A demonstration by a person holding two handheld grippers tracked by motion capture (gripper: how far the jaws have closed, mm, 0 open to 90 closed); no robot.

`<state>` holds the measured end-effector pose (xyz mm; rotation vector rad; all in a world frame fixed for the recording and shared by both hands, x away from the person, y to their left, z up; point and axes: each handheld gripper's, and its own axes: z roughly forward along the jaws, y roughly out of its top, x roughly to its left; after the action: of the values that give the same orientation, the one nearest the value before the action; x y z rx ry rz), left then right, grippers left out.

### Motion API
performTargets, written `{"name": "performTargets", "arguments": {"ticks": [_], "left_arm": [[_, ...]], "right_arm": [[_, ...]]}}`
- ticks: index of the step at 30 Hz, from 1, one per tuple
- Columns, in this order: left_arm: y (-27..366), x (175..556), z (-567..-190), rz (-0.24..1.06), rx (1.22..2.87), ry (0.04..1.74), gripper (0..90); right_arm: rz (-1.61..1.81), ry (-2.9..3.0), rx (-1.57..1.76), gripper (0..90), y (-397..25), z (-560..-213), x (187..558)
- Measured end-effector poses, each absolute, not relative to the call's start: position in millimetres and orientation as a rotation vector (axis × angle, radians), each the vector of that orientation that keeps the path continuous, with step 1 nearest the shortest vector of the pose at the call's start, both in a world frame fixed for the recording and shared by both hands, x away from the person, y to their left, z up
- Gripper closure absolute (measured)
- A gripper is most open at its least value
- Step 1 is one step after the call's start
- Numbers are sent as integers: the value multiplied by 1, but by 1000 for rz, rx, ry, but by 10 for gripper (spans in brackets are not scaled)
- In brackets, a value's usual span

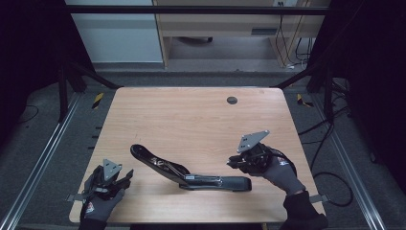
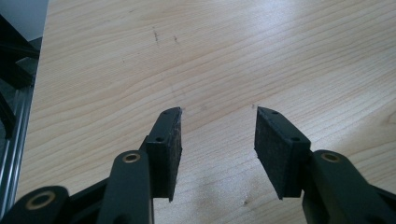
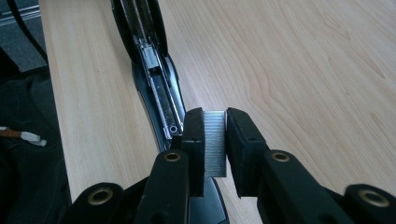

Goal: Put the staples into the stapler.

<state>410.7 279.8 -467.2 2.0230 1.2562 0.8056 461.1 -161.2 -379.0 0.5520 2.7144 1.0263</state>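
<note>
Left of the opened stapler point(image 1: 189, 173), near the tabletop's point(image 1: 191, 115) front corner, the left gripper point(image 1: 125, 176) is held with its jaws spread and nothing between them; bare wood is seen past its pads point(image 2: 169, 149) in the left gripper view. The stapler is laid flat near the front edge, its arm swung out to the left and its staple channel point(image 3: 156, 81) exposed. Right of the stapler, a strip of staples point(image 3: 215, 142) is pinched between the jaws of the right gripper point(image 1: 231, 164), just above the channel's near end. For the loading to be done well, the strip should be kept parallel with the channel, legs downward, and lowered squarely between the rails before the grip is eased. The base is best steadied by the left gripper, so that sliding is avoided.
</note>
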Motion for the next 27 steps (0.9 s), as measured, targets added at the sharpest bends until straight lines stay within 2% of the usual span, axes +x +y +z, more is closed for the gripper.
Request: {"name": "performTargets", "arguments": {"ticks": [27], "left_arm": [[279,410,-467,808,2027,1253,512]], "right_arm": [[1002,2822,401,779,-128,-381,469]]}}
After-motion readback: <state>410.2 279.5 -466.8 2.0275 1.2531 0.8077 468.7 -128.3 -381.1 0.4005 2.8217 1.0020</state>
